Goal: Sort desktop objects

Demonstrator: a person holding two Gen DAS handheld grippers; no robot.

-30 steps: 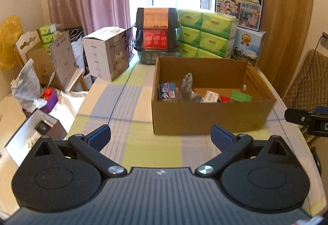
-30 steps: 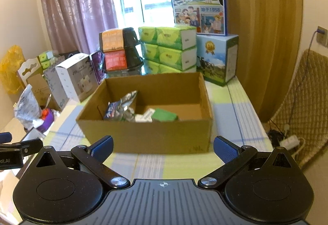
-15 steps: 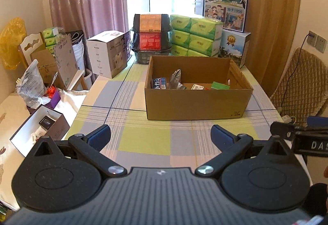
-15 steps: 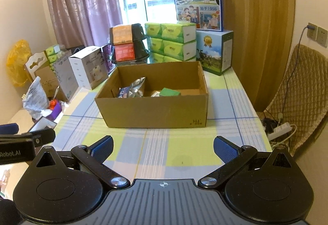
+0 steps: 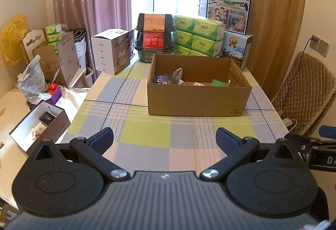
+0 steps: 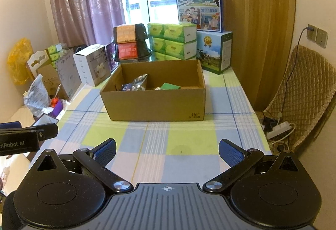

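- The cardboard box [image 5: 196, 102] is an open-topped rectangular carton of plain brown corrugated board with a small dark print at its front lower right corner; it stands on the table [image 5: 145, 139], which wears a smooth checked cloth of pale green, grey-blue and pink squares
- Inside the box lie a crinkled silver foil pouch [image 6: 139, 81], a dark blue packet [image 5: 160, 79] against the left wall, a flat green pack [image 6: 170, 86] and a small white item too small to make out
- Behind the box, at the window end of the table, stand glossy green tissue packs [image 5: 197, 38] stacked in rows, black plastic containers [image 5: 155, 38] with orange and red labels, a white carton [image 5: 111, 53], and a blue milk carton [image 6: 198, 4] set upright on a lighter printed box [image 6: 214, 51]
- Off the table's left edge sit an open white gift box [image 5: 36, 125], a plastic bag and loose cartons; on the right a quilted tan chair [image 6: 302, 91] and a cable running to a wall socket
- The left gripper [image 5: 164, 138] has its blue-padded fingers spread wide with nothing between them, over the near bare cloth; the box lies straight ahead, well apart from it
- The right gripper [image 6: 167, 150] is likewise wide open and empty, the box ahead and slightly left of it, with only bare cloth between
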